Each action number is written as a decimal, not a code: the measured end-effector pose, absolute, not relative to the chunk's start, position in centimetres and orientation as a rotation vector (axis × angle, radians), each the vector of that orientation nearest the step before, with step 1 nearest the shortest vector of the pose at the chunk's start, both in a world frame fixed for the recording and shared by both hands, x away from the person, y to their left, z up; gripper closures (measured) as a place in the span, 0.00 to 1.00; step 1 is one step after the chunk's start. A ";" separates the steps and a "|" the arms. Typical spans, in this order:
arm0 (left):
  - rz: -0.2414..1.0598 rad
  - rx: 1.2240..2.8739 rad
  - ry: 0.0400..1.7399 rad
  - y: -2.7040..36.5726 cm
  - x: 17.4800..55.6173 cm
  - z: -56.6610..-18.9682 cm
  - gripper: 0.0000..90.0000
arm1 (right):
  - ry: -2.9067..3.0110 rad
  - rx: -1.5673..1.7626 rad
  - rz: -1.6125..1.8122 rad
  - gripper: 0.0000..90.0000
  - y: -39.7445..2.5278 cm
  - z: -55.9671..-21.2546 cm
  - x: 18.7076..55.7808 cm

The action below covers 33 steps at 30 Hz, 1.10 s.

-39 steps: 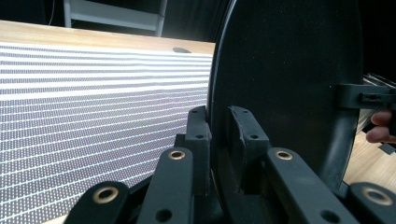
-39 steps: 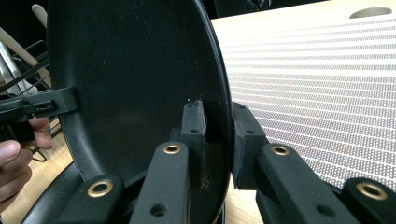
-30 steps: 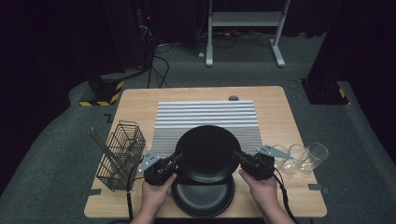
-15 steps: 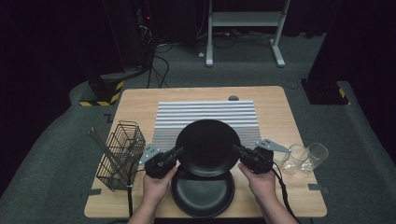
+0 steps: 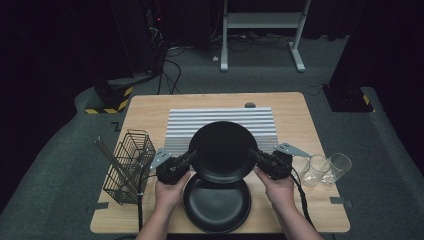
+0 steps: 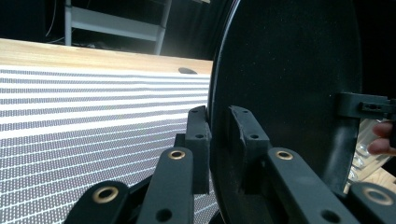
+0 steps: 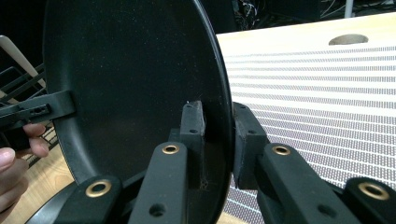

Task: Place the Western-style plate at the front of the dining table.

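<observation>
Nearest, a second black plate [image 5: 216,205] lies on the table [image 5: 150,107]. Above it, the upper black plate [image 5: 222,151] is held clear, its rim clamped by the left gripper [image 5: 191,156] and right gripper [image 5: 253,154] (opposite edges), before the striped mat [image 5: 220,115].

wire basket [image 5: 131,162], striped mat [image 5: 222,117], three glasses [image 5: 320,169], wooden table [image 5: 150,107]

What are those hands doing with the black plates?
A person holds one black plate up by its rim, the left tool clamped on one edge and the right tool on the opposite edge. It hangs above the striped mat and over the far edge of a second black plate lying on the wooden table.
</observation>
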State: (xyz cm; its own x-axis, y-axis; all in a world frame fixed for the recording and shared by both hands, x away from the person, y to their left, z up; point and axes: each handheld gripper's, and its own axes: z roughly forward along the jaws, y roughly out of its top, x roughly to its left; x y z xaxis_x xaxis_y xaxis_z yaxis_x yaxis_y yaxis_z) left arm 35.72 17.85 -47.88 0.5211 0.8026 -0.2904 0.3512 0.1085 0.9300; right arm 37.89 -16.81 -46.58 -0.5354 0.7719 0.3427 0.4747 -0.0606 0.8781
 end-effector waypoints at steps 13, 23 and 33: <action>0.428 1.473 1.051 17.7 37.2 -47.5 0.87 | 1.917 1.343 1.635 0.86 -16.9 -45.7 39.1; 0.407 1.455 1.067 18.0 38.1 -47.8 0.86 | 1.907 1.340 1.634 0.87 -16.6 -45.3 40.1; 0.416 1.467 1.074 18.0 39.3 -47.5 0.86 | 1.893 1.342 1.633 0.87 -16.3 -45.2 41.0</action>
